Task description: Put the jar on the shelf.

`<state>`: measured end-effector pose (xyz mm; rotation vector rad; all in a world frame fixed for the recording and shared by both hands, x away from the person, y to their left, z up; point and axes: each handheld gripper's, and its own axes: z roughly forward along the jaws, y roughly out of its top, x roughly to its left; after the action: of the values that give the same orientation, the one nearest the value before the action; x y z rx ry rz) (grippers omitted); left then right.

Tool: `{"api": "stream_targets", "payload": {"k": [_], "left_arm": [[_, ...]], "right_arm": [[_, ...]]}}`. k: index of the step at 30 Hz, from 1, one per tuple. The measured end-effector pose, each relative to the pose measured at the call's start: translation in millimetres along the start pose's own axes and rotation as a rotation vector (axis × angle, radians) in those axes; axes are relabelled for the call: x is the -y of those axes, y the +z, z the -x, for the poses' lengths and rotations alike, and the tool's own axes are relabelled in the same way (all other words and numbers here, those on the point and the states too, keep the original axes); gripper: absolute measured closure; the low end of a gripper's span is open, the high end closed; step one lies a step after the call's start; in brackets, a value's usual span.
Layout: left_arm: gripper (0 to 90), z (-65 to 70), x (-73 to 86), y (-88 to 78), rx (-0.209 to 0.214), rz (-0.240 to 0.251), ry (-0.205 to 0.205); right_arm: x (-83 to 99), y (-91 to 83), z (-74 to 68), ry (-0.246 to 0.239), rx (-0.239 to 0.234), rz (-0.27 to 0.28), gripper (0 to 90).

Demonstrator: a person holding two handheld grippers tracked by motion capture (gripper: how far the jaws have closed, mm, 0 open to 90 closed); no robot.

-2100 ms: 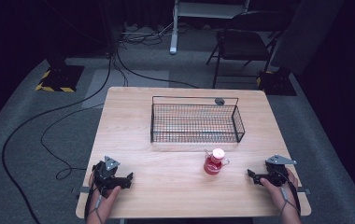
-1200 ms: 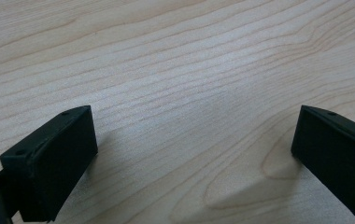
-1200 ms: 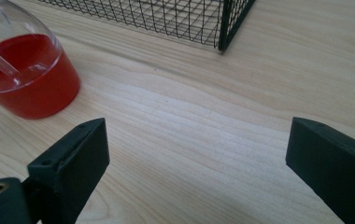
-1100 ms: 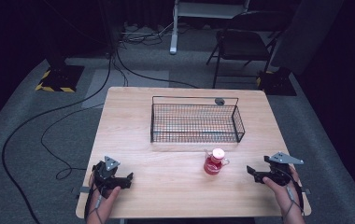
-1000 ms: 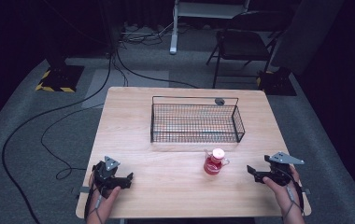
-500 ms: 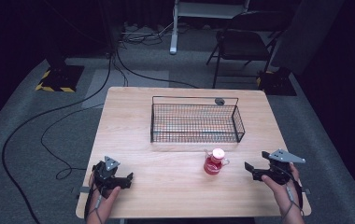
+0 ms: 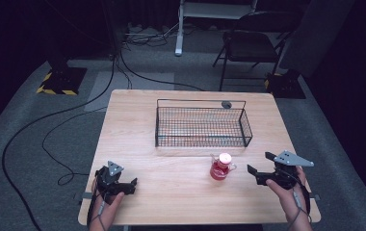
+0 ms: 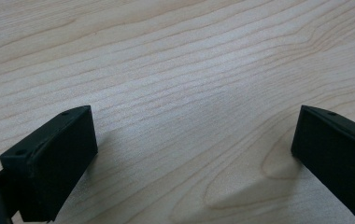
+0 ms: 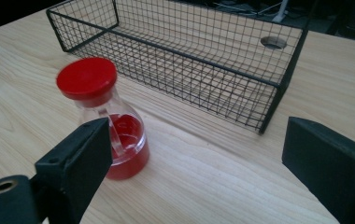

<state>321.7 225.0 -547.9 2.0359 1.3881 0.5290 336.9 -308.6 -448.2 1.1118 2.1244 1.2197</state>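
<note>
A pale wooden worktop (image 7: 171, 125) carries a black wire basket (image 7: 202, 126) near its far middle; just in front of the basket stands a small clear jug (image 7: 221, 167) with a red lid and red liquid; the right gripper (image 7: 263, 169) sits just beside the jug, its 2 fingers (image 9: 77, 163) wide apart; the left gripper (image 7: 129, 185) rests at the near left edge, fingers (image 8: 49, 161) spread over bare wood.

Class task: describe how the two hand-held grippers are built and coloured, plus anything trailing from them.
Both are black. The left gripper and right gripper each end in two blocky black jaws with small round holes. Each carries a grey three-cornered plate on top. A thin cable trails back from each along the forearm. No sleeves are visible.
</note>
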Motion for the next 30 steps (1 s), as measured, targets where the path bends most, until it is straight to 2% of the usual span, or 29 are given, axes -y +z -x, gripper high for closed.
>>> {"api": "stream_targets", "payload": {"k": [14, 30], "left_arm": [[0.0, 0.0, 0.0, 0.0, 0.000, 0.000, 0.000], [0.0, 0.0, 0.0, 0.0, 0.000, 0.000, 0.000]], "right_arm": [[-23.3, 6.8, -28.0, -0.040, -0.055, 0.036, 8.8], [-33.5, 31.4, -52.2, -0.061, -0.110, 0.052, 8.6]]}}
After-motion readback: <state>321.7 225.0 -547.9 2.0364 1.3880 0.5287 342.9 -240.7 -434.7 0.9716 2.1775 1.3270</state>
